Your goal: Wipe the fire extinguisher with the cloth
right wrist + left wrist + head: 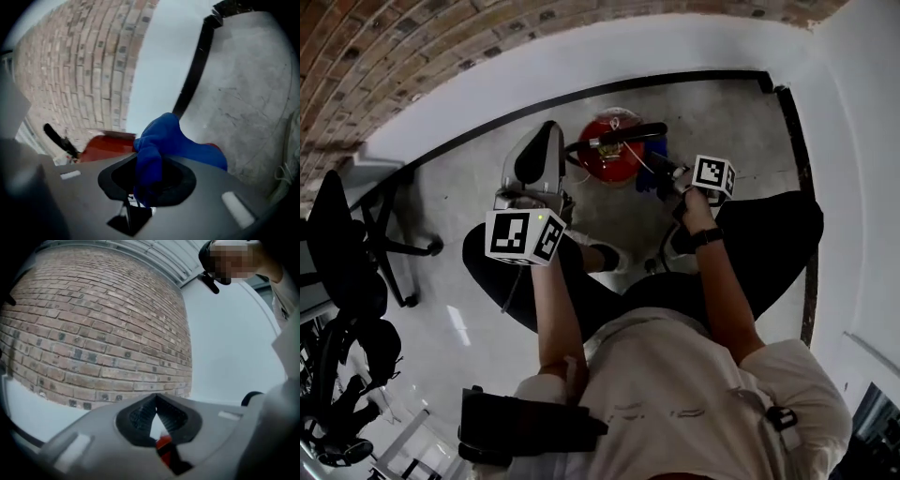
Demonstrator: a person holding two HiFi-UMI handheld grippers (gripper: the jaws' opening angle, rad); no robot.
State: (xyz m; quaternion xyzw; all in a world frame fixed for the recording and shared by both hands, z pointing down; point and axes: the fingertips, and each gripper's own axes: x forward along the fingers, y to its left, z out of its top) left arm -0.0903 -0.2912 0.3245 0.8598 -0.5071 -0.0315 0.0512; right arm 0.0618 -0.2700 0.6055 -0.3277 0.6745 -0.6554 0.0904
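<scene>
The red fire extinguisher (614,161) stands on the concrete floor by the white wall, its black handle and hose (619,138) across its top. My right gripper (667,174) is at its right side, shut on a blue cloth (649,178). In the right gripper view the blue cloth (159,147) bunches out of the jaws of that gripper (149,180) and lies against the red extinguisher body (105,146). My left gripper (550,133) is held to the left of the extinguisher, apart from it. In its own view that gripper (155,404) is shut on nothing and faces the brick wall.
A black baseboard (525,111) runs along the white wall behind the extinguisher, with a brick wall (403,56) above. Black office chairs (356,244) stand at the left. The person's legs in dark trousers (769,234) and a shoe (605,255) are just in front of the extinguisher.
</scene>
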